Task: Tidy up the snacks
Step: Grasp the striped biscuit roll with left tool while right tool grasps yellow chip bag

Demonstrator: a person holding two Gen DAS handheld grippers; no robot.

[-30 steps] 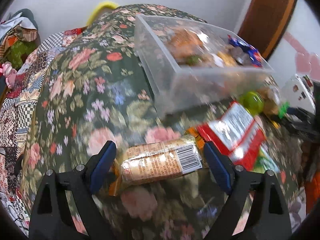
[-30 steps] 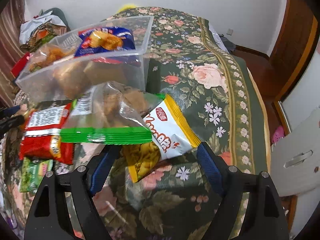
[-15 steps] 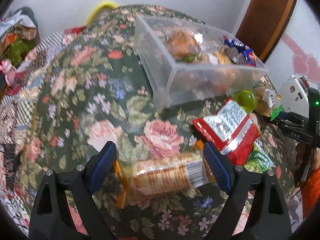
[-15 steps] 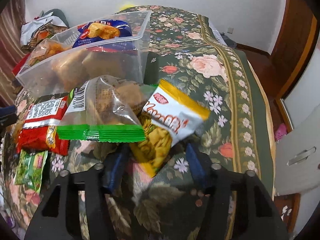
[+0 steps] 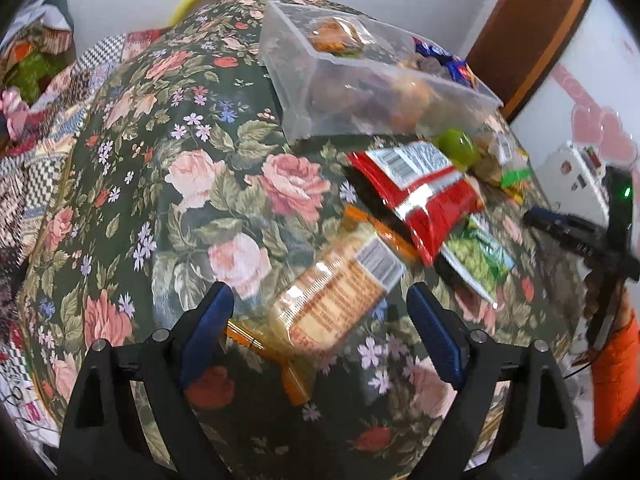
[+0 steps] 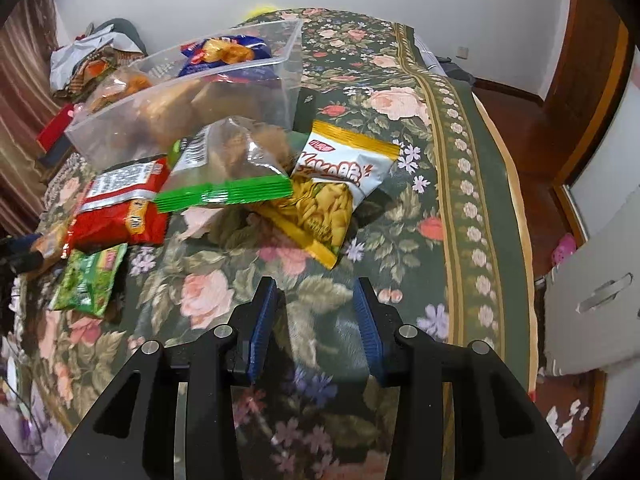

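A clear plastic bin (image 5: 320, 92) (image 6: 120, 120) with several snacks inside stands on the floral bedspread. My left gripper (image 5: 320, 320) is open around an orange-ended cracker pack (image 5: 332, 292) that lies tilted on the bed. A red packet (image 5: 420, 192) (image 6: 120, 208) and a green packet (image 5: 476, 256) (image 6: 88, 280) lie beside it. My right gripper (image 6: 316, 312) is partly open and empty, just short of a white-and-yellow chip bag (image 6: 332, 196). A clear bag with a green edge (image 6: 228, 168) leans against the bin.
A green round fruit jelly (image 5: 456, 148) lies near the bin. The other gripper and an orange sleeve (image 5: 612, 376) show at the right of the left wrist view. A white drawer unit (image 6: 592, 296) stands beside the bed. Clothes pile (image 6: 92, 60) at the far left.
My right gripper has narrowed and drawn back from the chip bag, which now lies flat on the bed. My left gripper has shifted; the cracker pack now lies diagonally between its fingers.
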